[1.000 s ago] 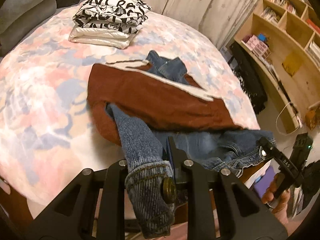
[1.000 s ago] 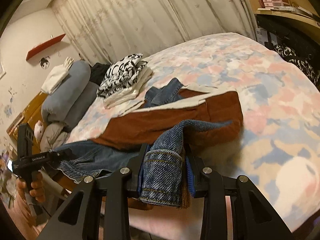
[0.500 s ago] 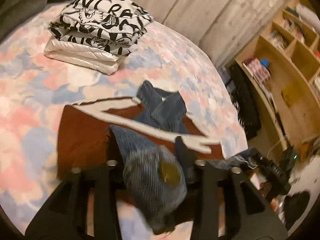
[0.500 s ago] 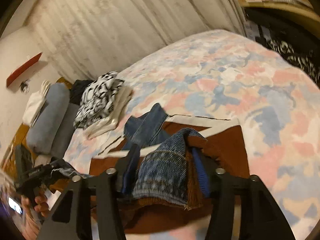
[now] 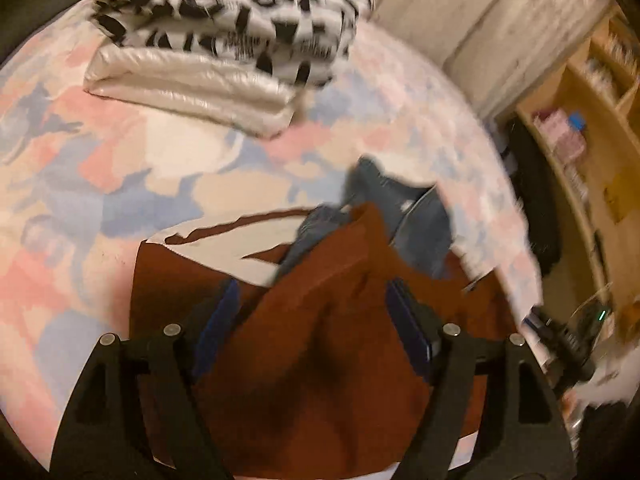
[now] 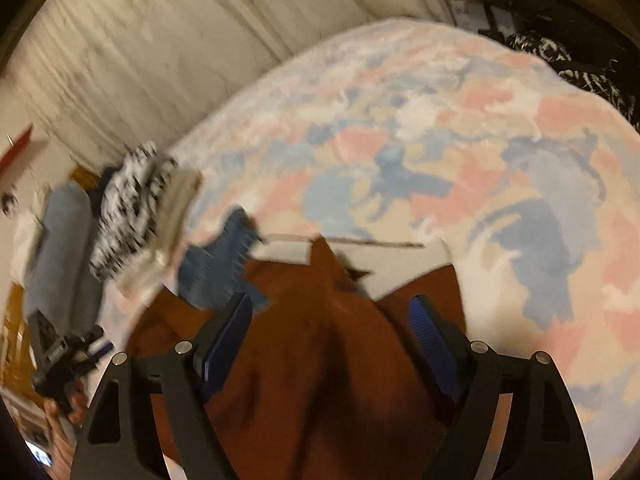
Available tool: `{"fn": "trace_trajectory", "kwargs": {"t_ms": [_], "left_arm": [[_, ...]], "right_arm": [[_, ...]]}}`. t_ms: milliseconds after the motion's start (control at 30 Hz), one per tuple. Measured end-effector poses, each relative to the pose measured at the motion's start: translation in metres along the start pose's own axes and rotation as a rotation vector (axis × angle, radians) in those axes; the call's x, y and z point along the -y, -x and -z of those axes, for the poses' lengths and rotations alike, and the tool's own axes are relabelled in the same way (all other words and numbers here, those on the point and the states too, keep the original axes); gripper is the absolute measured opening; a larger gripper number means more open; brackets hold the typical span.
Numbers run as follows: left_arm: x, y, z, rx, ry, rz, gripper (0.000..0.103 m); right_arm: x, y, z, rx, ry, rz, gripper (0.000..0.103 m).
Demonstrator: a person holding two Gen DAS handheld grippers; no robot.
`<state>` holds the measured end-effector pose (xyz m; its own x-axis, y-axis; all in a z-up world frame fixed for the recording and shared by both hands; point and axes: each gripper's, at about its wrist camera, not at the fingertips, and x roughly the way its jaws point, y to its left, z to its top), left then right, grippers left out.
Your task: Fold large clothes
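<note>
A denim jacket with rust-brown lining [image 5: 320,360] lies on the bed, its blue collar [image 5: 416,216] at the far end. My left gripper [image 5: 316,316] hovers low over the brown fabric. Its jaws are opening, and a fold of the lining bulges up between the blue pads [image 5: 216,320] without being pinched. In the right wrist view the same brown lining [image 6: 320,380] fills the gap of my right gripper [image 6: 332,328], whose jaws are also opening, pads [image 6: 432,336] clear of the cloth. Denim [image 6: 216,264] shows to the left. Both views are blurred by motion.
A folded black-and-white garment on a white puffy one [image 5: 224,40] sits at the bed's far side. The pastel patchwork cover [image 6: 440,140] spreads right of the jacket. Wooden shelves [image 5: 592,140] stand past the bed's right edge. Grey pillows [image 6: 60,240] and a curtain [image 6: 160,60] lie beyond.
Both grippers swept forward and down over the jacket with the denim sleeve cuffs. Their jaws have parted, the cuffs have left them, and brown lining now shows between the pads.
</note>
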<state>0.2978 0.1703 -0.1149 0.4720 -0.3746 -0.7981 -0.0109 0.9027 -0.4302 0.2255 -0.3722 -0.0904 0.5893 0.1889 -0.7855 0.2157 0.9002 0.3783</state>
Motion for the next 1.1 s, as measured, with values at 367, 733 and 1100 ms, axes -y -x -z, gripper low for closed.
{"fn": "trace_trajectory", "kwargs": {"t_ms": [367, 733, 1100], "left_arm": [[0.043, -0.068, 0.009, -0.031, -0.325, -0.210, 0.015], [0.021, -0.072, 0.013, 0.116, -0.181, -0.354, 0.007], [0.009, -0.067, 0.023, 0.126, -0.149, -0.333, 0.025]], "right_arm": [[-0.003, -0.089, 0.015, -0.076, 0.137, 0.030, 0.017], [-0.011, -0.107, -0.002, 0.008, 0.100, 0.156, 0.006], [-0.008, -0.102, -0.004, -0.058, 0.076, 0.143, 0.043]]}}
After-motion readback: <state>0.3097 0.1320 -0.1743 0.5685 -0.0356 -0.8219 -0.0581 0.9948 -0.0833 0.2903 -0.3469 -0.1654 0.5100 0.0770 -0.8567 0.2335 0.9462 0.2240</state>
